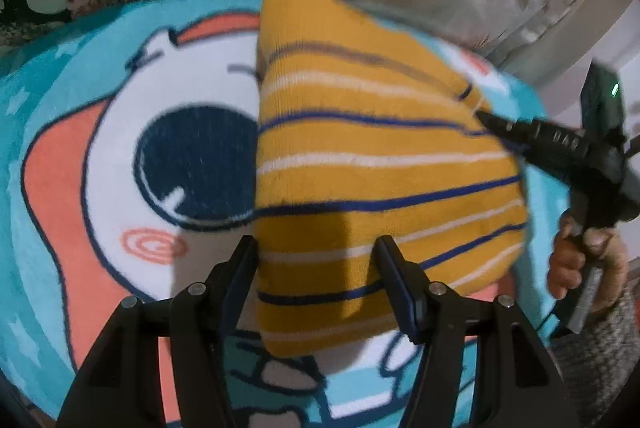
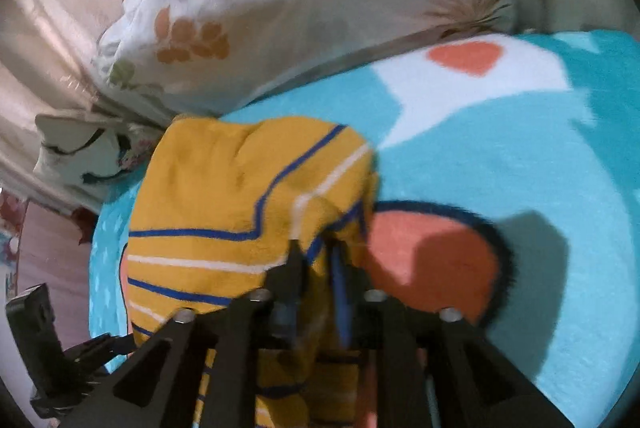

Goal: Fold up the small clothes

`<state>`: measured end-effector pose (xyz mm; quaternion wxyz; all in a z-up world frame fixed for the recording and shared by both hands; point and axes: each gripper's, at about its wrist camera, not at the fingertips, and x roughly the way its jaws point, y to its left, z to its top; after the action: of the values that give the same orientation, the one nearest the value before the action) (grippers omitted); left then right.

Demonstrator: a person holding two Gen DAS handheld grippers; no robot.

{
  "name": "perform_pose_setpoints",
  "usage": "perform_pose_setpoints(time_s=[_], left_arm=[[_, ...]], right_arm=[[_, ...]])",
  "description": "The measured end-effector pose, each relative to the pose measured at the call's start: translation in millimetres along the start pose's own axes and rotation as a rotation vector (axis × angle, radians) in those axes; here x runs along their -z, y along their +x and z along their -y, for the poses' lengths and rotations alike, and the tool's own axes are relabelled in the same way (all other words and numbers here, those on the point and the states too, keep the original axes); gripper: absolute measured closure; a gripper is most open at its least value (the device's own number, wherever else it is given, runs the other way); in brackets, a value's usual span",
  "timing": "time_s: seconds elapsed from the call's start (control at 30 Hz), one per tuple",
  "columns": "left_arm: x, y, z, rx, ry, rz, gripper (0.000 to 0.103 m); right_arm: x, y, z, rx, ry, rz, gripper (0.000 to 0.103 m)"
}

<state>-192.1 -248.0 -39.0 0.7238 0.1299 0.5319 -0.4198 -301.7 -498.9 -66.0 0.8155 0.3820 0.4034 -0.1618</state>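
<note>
Cartoon-print blanket serves as work surface; yellow striped garment lies on it, partly folded, lower half apparently doubled. Left gripper is held apart, astride its near edge. Right gripper is pinched on a bunched corner; further folding is judged outstanding.

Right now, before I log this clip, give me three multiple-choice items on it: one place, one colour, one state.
1. Where does the striped garment lie?
A. on the cartoon blanket
B. on a wooden floor
C. in a basket

2. What is the garment's main colour?
A. red
B. mustard yellow
C. green

3. How is the left gripper?
A. shut on a sock
B. out of view
C. open above the garment

Key: 1 A, the blanket shows all round it; 2 B, yellow with blue and white stripes; 3 C, its jaws stand apart over the cloth.
</note>
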Motion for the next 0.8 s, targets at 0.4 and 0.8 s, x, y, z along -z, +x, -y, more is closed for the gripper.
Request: perform_pose_setpoints(time_s=[0.4, 0.8], left_arm=[[-37, 41, -48, 0.258, -0.139, 0.016, 0.022], [-31, 9, -46, 0.181, -0.143, 0.028, 0.056]], right_arm=[[9, 17, 28, -0.236, 0.167, -0.066, 0.034], [-6, 12, -27, -0.411, 0.096, -0.04, 0.068]])
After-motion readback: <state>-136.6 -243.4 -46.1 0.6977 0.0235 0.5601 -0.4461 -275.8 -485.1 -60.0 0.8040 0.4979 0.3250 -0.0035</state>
